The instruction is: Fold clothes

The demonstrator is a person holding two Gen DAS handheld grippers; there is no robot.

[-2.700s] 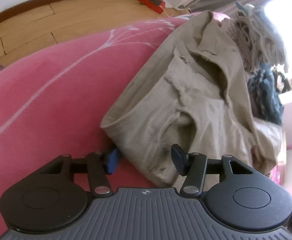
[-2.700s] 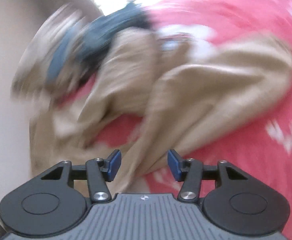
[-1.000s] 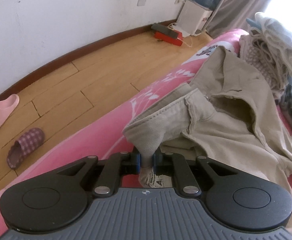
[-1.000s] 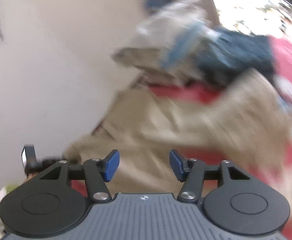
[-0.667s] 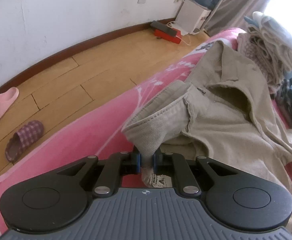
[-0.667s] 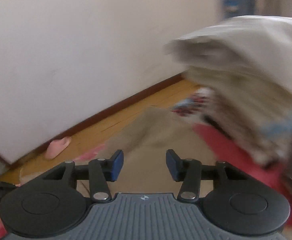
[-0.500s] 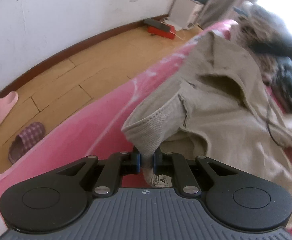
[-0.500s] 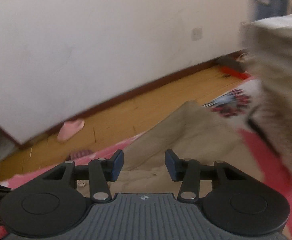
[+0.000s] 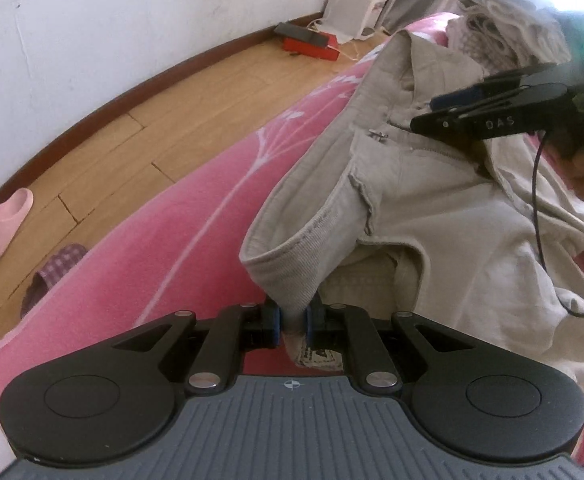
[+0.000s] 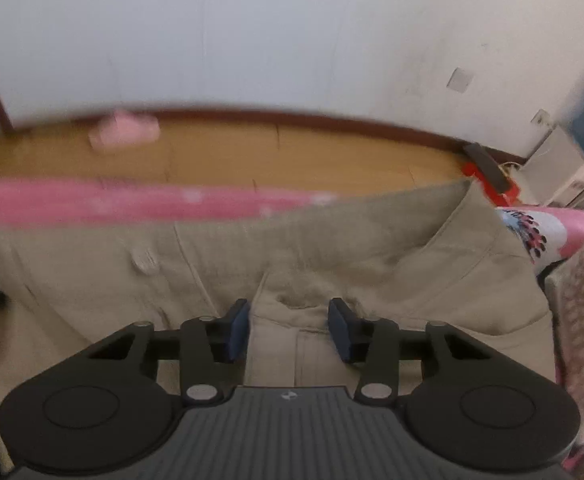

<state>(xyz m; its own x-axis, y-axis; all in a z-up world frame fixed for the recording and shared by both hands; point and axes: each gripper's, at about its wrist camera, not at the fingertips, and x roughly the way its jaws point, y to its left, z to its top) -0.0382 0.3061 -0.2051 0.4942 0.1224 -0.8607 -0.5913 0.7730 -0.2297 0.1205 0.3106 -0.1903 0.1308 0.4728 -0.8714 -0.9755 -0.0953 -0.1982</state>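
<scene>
The jacket (image 9: 432, 208) is spread on the bed (image 9: 180, 232), its hem pinched in the left claw (image 9: 292, 318). The right claw (image 10: 288, 326), spread, is held over the collar end, directly ahead.

My jacket (image 9: 444, 208) was beige, with a zip, a collar and ribbed hem. It lay rumpled on the pink bed (image 9: 180, 236), its collar end toward the clothes pile (image 9: 504, 36) and its hem end nearest me. The ribbed hem corner was lifted off the bed and bunched into a drooping fold, pinched between the fingers of my left gripper (image 9: 292, 322). The front panel hung open, showing the paler lining beneath. From my right side the jacket (image 10: 332, 256) spread flat and wide across the bed, the collar off to the right, the zip seam running toward me.
</scene>
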